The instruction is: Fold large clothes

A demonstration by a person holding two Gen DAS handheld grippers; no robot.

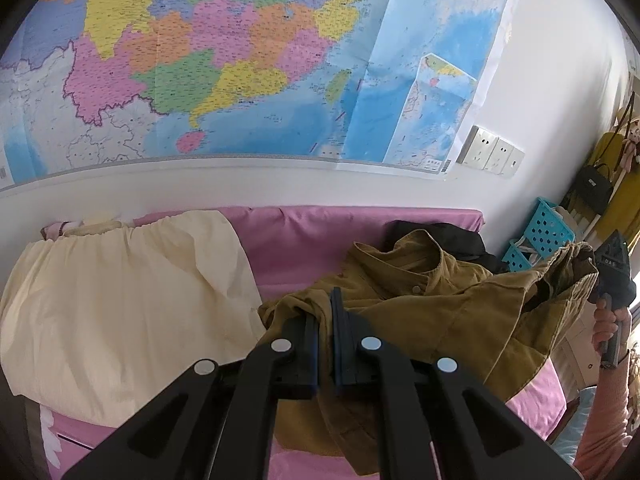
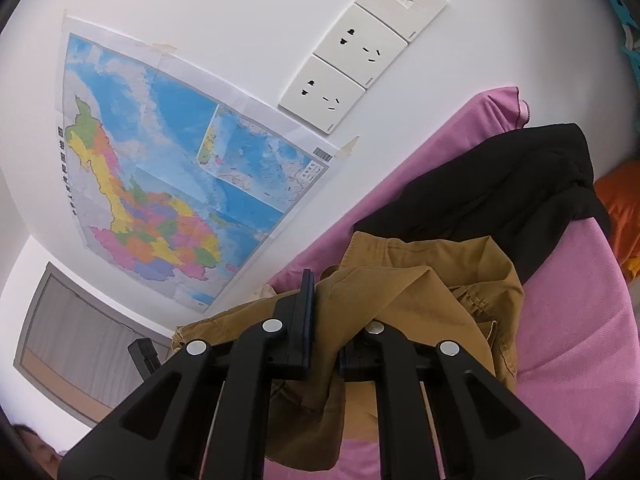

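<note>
Two grippers each pinch a part of the same mustard-brown shirt (image 1: pixel 420 308), which sags between them over a pink bed (image 1: pixel 320 232) in the lower half of both views. At the bottom centre of the left wrist view, the left gripper (image 1: pixel 325 312) has its jaws nearly together on a bunched fold of the cloth. The right gripper (image 2: pixel 324 300), at bottom centre of its own view, is likewise clamped narrow on a thick wad of the fabric, which spills over its right finger. It shows again at the far right edge of the left view, where a hand (image 1: pixel 608 328) holds its handle.

The shirt looks like corduroy: soft and limp, with some weight, so it will droop wherever it is not held and is unlikely to slip from the pads. Its collar (image 1: pixel 420 264) and a button are visible toward the middle right of the left view. For a clean fold, better holds would probably be the shoulder seams or hem corners, not mid-cloth bunches. A black garment (image 2: pixel 500 192) lies behind it, and a cream cloth (image 1: pixel 120 300) sits at the left.
</note>
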